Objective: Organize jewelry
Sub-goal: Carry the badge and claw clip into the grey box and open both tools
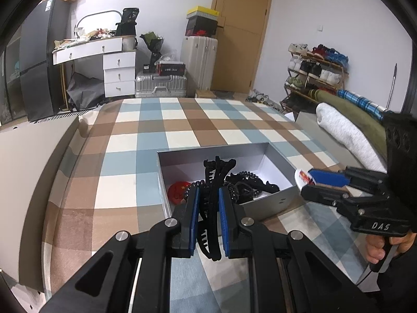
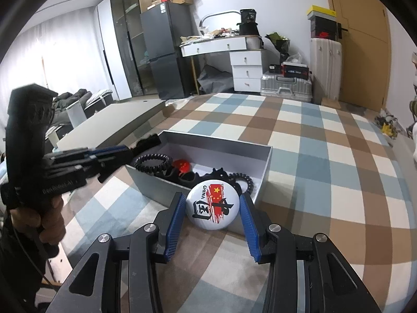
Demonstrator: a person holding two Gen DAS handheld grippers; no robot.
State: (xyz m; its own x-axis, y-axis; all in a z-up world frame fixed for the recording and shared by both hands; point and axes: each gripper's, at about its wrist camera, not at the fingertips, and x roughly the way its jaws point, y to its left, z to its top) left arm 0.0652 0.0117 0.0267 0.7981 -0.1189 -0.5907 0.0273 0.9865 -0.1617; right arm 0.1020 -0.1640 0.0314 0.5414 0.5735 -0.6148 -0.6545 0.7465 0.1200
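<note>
Two grippers hover near the grey box (image 2: 263, 172). Left gripper (image 1: 209, 203) clamps a black hair clip (image 1: 213, 208) above it; right gripper (image 2: 212, 208) grasps a white badge (image 2: 212, 203) just beside its near wall.

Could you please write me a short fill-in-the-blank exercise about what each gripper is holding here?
1. The left gripper is shut on a black ____.
2. The right gripper holds a round white ____.
3. Both hover near a grey box on the ____-patterned cover.

Missing words: hair clip; badge; checked

The hair clip's (image 1: 212, 208) lower end hides between the tool pads; the box's (image 1: 260, 154) contents tangle, perhaps coiled ties.
</note>
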